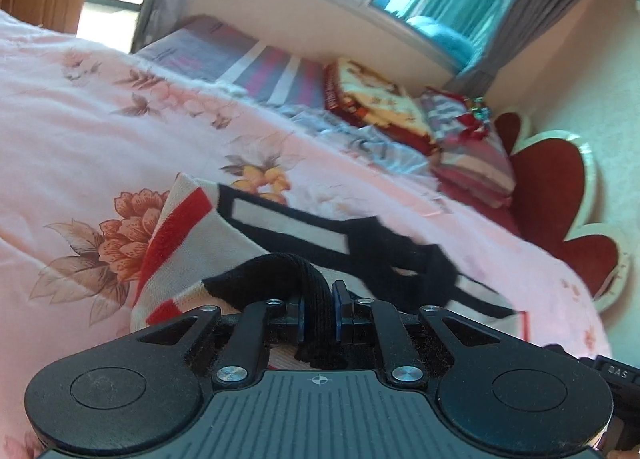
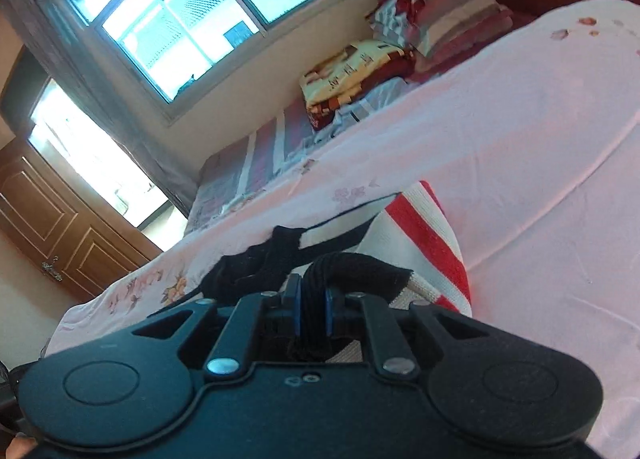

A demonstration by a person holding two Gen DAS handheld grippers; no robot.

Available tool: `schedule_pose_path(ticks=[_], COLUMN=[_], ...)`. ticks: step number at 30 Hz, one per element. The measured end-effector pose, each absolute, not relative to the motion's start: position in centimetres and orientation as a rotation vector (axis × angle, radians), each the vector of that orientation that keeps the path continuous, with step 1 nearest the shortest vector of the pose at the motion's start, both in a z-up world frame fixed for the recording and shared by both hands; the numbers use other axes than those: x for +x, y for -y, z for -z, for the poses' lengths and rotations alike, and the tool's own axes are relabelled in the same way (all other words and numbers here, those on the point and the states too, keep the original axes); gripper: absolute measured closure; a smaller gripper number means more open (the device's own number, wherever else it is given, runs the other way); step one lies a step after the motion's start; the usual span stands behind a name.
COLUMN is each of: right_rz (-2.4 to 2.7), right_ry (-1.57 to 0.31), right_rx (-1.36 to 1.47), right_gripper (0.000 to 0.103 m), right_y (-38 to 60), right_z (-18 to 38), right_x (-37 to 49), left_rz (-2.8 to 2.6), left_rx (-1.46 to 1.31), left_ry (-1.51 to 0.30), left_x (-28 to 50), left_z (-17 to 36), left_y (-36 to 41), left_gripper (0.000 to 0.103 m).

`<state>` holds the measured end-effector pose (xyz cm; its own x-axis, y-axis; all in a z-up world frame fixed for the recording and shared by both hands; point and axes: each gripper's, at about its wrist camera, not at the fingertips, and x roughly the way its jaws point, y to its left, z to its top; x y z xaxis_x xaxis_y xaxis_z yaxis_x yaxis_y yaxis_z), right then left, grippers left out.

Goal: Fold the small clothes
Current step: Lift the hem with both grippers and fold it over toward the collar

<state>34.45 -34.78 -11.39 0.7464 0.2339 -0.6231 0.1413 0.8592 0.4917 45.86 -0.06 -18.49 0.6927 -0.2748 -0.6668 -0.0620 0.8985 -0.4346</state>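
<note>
A wide bed fills both views, spread with a soft pink floral sheet printed with rust-orange blooms and grey-brown leaves; its cloth lies in shallow wrinkles. Beyond it runs a striped mattress cover in purple, grey and white bands, with a folded cream-and-maroon blanket and stacked striped pillows near a red, scalloped headboard edged in cream. A metal-framed window with grey curtains sits above, and a panelled brown wooden door stands at the far side. On the sheet, close to both cameras, lies the small knitted garment: ribbed cream yarn with red stripes and black trim bands. The left gripper is clamped on a thick black ribbed edge of it, blue pads pressing the fold; the right gripper pinches another black ribbed edge the same way. White letters "DAS" show on a black part at the left view's right edge.
</note>
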Motion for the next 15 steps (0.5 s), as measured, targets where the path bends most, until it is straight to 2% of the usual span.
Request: schedule_pose_path(ticks=[6, 7, 10, 11, 12, 13, 14, 15], right_rz=[-0.044, -0.049, -0.078, -0.084, -0.083, -0.077, -0.067, -0.048], right_ry=[-0.762, -0.785, -0.796, -0.786, -0.772, -0.755, -0.733, -0.720], right_rx=[0.462, 0.466, 0.498, 0.502, 0.507, 0.509, 0.501, 0.481], right_gripper=[0.091, 0.088, 0.076, 0.071, 0.062, 0.056, 0.043, 0.029], right_y=[34.9, 35.0, 35.3, 35.5, 35.7, 35.9, 36.0, 36.1], right_z=[13.2, 13.7, 14.1, 14.0, 13.7, 13.4, 12.9, 12.5], right_x=[38.0, 38.6, 39.1, 39.0, 38.8, 38.6, 38.4, 38.7], left_rz=[0.104, 0.104, 0.145, 0.154, 0.134, 0.101, 0.071, 0.065], left_rx=[-0.465, -0.460, -0.461, -0.459, -0.447, -0.430, -0.413, -0.405], left_ry=[-0.830, -0.846, -0.858, -0.849, -0.827, -0.793, -0.746, -0.722], left_x=[49.3, 49.6, 49.6, 49.5, 49.2, 48.8, 48.4, 48.2], left_z=[20.2, 20.4, 20.2, 19.8, 19.3, 18.7, 18.0, 17.6], left_y=[0.2, 0.3, 0.1, -0.1, -0.3, -0.5, -1.0, -1.4], left_gripper=[0.091, 0.089, 0.071, 0.054, 0.028, 0.017, 0.007, 0.007])
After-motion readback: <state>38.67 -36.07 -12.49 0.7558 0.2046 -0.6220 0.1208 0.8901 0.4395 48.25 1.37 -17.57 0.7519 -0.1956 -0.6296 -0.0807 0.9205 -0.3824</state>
